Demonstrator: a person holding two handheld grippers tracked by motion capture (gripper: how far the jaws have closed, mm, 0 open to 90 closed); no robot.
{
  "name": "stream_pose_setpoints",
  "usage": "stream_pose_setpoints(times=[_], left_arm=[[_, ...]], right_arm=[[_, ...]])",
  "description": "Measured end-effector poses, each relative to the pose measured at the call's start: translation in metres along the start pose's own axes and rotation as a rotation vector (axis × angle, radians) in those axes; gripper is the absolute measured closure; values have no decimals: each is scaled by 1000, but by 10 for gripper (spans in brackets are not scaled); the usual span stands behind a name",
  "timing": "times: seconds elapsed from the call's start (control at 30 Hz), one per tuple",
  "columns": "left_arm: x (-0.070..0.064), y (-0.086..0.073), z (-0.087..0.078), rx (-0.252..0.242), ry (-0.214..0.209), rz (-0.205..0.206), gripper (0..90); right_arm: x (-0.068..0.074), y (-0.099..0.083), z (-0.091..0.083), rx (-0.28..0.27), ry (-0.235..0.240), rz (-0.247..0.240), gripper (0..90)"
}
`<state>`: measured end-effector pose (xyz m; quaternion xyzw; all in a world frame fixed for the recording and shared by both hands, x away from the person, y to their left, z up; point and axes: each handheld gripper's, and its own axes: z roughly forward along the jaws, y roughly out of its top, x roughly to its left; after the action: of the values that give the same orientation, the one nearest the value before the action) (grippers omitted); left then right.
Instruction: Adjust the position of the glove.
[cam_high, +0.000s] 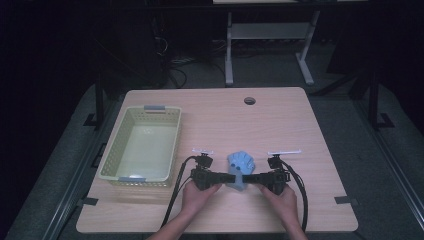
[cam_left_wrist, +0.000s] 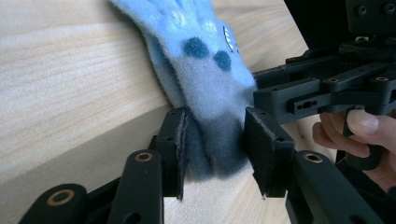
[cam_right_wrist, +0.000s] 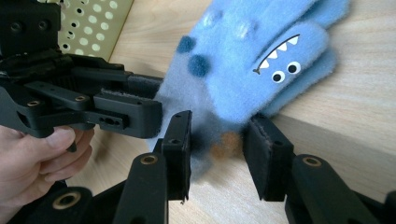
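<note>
A light blue fleece glove (cam_high: 241, 167) with a monster face lies on the wooden table (cam_high: 280, 125) near its front edge, fingers pointing away from me. Seen from the left gripper view, the glove (cam_left_wrist: 201, 70) has its dark cuff squeezed between the jaws of my left gripper (cam_left_wrist: 215, 149). My right gripper (cam_right_wrist: 217, 144) pinches the same cuff of the glove (cam_right_wrist: 261, 60) from the opposite side. From above, the left gripper (cam_high: 231, 178) and right gripper (cam_high: 248, 179) meet nose to nose at the cuff, each held in a hand.
A pale yellow-green perforated basket (cam_high: 111, 145) stands empty at the table's left; its wall (cam_right_wrist: 88, 23) is close behind the left gripper. A round cable hole (cam_high: 249, 100) sits near the far edge. Bare tabletop stretches to the right and beyond the glove.
</note>
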<state>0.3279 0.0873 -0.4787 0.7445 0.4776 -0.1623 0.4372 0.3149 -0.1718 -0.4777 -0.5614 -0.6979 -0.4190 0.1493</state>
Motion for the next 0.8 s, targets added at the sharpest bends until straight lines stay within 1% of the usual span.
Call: stream_pose_setpoints(times=[0.13, 0.27, 0.37, 0.43, 0.47, 0.53, 0.57, 0.6, 0.73, 0.8], left_arm=[[2, -1, 0, 8, -24, -9, 620], [2, -2, 1, 8, -35, -18, 631], [3, -3, 1, 11, -45, -35, 642], [4, -3, 1, 12, -50, -36, 650], [4, -3, 2, 12, -52, -38, 650], [5, -3, 2, 12, -57, -40, 654], [5, -3, 2, 11, -61, -48, 658], [6, -2, 2, 11, -64, -46, 661], [8, -2, 3, 9, -78, -59, 676], [8, -2, 3, 7, -82, -60, 682]], right_arm=[[0, 0, 2, -9, 6, 8, 632], [1, -1, 5, -20, 6, 7, 652], [2, -2, 6, -26, 9, 11, 663], [2, -2, 7, -28, 10, 15, 667], [2, -2, 8, -31, 18, 27, 673], [2, -2, 9, -31, 24, 32, 679], [2, -2, 10, -32, 30, 42, 683], [1, -2, 10, -33, 38, 48, 687], [-1, -3, 11, -38, 65, 61, 719], [-1, -4, 11, -51, 73, 61, 740]])
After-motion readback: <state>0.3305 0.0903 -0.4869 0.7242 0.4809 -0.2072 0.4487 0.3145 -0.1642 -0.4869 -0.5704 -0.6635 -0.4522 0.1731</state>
